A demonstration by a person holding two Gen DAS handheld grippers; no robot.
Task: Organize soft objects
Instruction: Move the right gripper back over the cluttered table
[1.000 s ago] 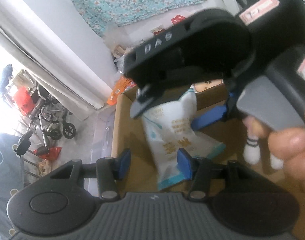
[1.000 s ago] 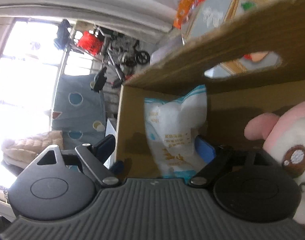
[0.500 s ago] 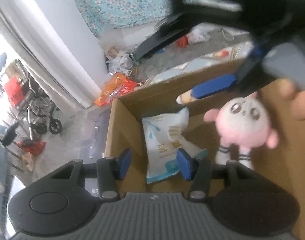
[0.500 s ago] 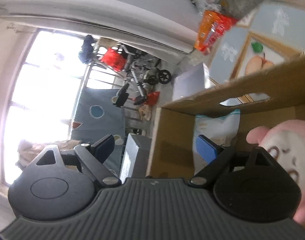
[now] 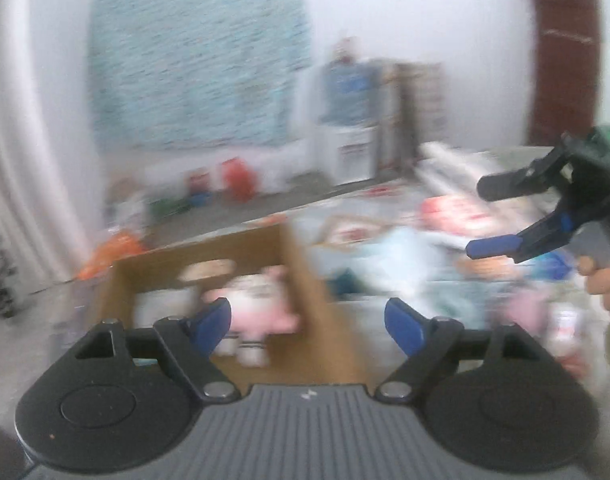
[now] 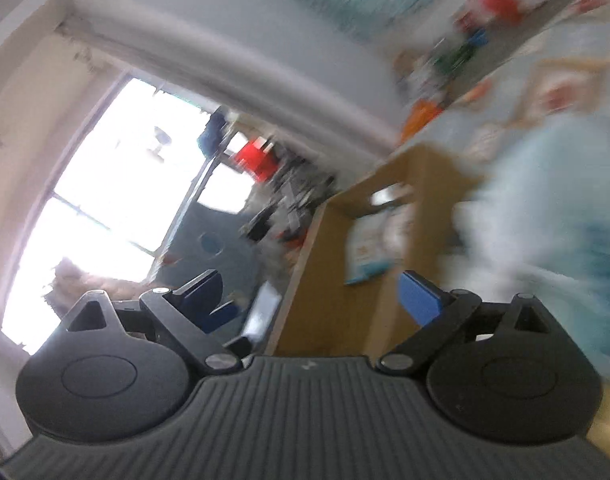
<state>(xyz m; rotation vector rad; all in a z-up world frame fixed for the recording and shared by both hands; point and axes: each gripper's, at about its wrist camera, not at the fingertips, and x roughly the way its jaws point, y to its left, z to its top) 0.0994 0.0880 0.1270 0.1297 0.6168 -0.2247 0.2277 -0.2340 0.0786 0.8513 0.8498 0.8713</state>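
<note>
Both views are blurred by motion. A cardboard box [image 5: 301, 264] stands on the floor, holding a pink plush [image 5: 261, 312] and a white packet [image 5: 165, 308]. My left gripper [image 5: 307, 326] hovers above and in front of the box, its jaws opening with nothing between them. My right gripper [image 5: 493, 216], held by a hand [image 5: 609, 284], is out to the right over a pale blue fluffy soft thing [image 5: 401, 256]. In the right wrist view, the right gripper [image 6: 311, 296] is wide, still opening and empty. There the box [image 6: 337, 300] and packet [image 6: 365, 248] lie ahead, with the blue fluffy thing [image 6: 545, 208] close on the right.
Several more soft items and packets lie blurred on the patterned mat [image 5: 361, 232] right of the box. An orange bag [image 5: 117, 248] lies left of the box. A white cabinet [image 5: 353, 156] and a brown door [image 5: 561, 60] stand at the back. A bright window [image 6: 117, 184] is at left.
Both grippers have lifted back out of the box, leaving the pink plush and packet inside. The right gripper has swung off to the right. The left jaws stand much wider than before.
</note>
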